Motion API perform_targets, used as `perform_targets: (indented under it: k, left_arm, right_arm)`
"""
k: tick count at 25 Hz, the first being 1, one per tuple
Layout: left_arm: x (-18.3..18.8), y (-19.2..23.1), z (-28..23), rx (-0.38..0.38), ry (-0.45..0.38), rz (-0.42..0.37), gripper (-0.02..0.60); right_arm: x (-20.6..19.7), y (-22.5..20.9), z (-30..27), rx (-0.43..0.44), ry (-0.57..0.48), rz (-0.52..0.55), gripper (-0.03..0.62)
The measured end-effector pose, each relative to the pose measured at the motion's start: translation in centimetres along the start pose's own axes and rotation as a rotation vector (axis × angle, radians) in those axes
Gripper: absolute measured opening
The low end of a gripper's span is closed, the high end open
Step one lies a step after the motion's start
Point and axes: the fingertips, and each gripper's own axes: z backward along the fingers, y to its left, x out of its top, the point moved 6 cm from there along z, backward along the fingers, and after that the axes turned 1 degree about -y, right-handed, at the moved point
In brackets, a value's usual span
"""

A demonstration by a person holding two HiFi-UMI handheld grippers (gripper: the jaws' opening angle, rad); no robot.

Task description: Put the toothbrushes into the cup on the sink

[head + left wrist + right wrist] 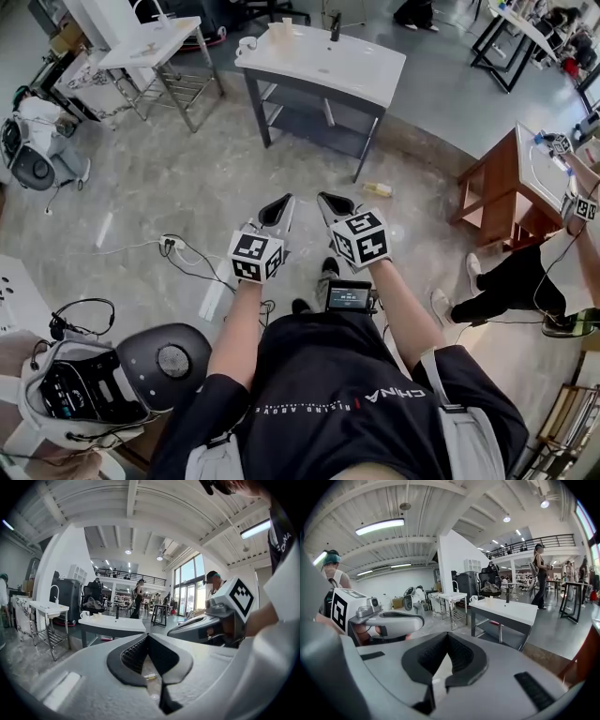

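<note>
1. Nearest us, our two arms reach forward over a black shirt, a gripper in each hand, side by side above the floor.
2. We hold the left gripper with its jaws closed tip to tip. Nothing is caught between the pads.
3. We hold the right gripper the same way, with the jaws pressed together at the tips and nothing in them.
4. We face the sink, a white top on a grey frame, across the floor and well apart from both grippers.
5. We see the white cup at the sink's left end, and a dark tap at the middle of the far edge.
6. We cannot make out the toothbrushes from here; they are too small to tell.
7. We also see a small yellow thing on the floor near the sink's right front leg.
</note>
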Motion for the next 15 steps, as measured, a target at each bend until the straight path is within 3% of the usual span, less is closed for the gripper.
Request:
perform_targets:
  k: [6, 15]
  left_arm:
    - [-0.4, 0.6, -1.3, -0.002, 0.032, 0.019, 0.006]
    - [-2.1, 3.5, -6.7, -0.002, 0.105, 0.019, 0.006]
  right_arm:
    - [-0.2, -1.2, -0.7, 0.012, 0.040, -0.014, 0.009]
    - [0.1, -6.8, -5.9, 0.053, 0.061, -0.037, 0.009]
